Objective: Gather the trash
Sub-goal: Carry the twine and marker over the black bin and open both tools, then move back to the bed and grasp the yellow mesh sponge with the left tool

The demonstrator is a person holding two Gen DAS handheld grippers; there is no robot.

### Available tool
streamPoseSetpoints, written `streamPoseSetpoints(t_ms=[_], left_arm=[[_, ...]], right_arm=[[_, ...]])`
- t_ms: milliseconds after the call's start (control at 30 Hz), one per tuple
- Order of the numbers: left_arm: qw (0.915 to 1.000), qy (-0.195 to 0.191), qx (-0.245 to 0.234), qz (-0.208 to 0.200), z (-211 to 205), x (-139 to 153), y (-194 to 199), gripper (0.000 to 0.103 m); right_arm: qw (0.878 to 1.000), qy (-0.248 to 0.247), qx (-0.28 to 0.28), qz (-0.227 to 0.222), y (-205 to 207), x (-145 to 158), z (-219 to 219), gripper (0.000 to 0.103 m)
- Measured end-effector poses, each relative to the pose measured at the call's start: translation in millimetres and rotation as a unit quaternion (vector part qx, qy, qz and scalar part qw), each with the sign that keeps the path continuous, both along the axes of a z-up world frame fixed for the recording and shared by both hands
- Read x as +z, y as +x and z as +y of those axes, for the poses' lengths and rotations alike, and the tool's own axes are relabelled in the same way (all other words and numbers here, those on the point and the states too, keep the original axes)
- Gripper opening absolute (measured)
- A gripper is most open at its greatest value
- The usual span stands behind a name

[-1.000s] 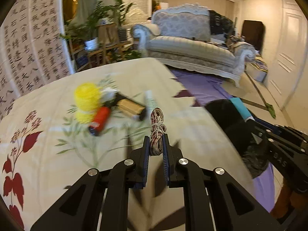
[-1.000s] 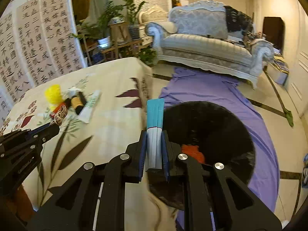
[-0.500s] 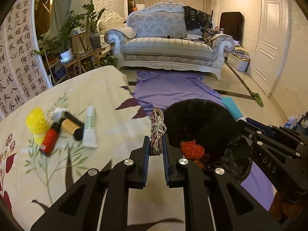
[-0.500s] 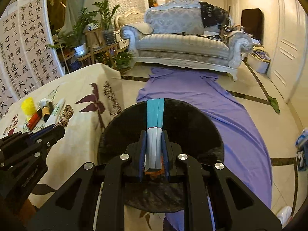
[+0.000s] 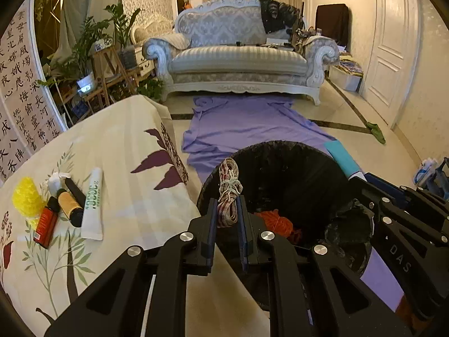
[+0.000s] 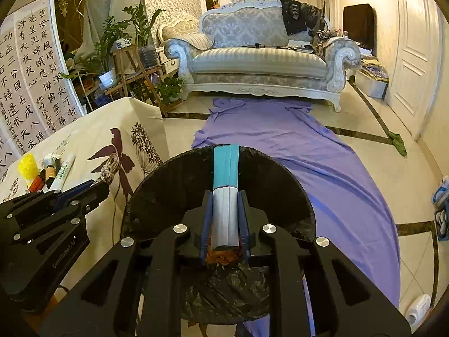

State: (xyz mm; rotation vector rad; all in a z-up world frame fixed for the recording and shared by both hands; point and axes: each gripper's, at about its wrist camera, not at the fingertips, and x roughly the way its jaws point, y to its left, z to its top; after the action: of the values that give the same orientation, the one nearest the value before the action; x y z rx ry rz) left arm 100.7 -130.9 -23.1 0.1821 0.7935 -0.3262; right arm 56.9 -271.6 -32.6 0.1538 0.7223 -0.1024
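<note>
While a yellow pompom (image 5: 24, 196), red lighter (image 5: 45, 226), thread spool (image 5: 68, 205) and white tube (image 5: 92, 199) wait on the floral tablecloth (image 5: 118, 151), the left gripper (image 5: 228, 213) stays clamped on a red-and-white cord bundle (image 5: 228, 191) over the black-lined bin (image 5: 280, 151). Beside it, the right gripper (image 6: 224, 216) has just been opening around its teal-and-white folded packet (image 6: 226, 185), which sits between the jaws above the bin. Dropping is the step; next, both must release fully, though the bin's bottom is dark, showing only something orange (image 5: 276, 220).
</note>
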Motion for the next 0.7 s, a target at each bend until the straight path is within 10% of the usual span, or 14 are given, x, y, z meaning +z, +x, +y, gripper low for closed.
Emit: streamPoseSetpoints(t_ms=[367, 700], left_arm=[[1.0, 0.002, 0.009, 0.002, -3, -1, 2, 0.057], [0.9996, -0.003, 0.023, -0.012, 14, 9, -3, 0.068]], right_arm=[[1.0, 0.01, -0.019, 0.004, 2, -8, -14, 0.042], [1.0, 0.006, -0.029, -0.003, -2, -2, -11, 0.054]])
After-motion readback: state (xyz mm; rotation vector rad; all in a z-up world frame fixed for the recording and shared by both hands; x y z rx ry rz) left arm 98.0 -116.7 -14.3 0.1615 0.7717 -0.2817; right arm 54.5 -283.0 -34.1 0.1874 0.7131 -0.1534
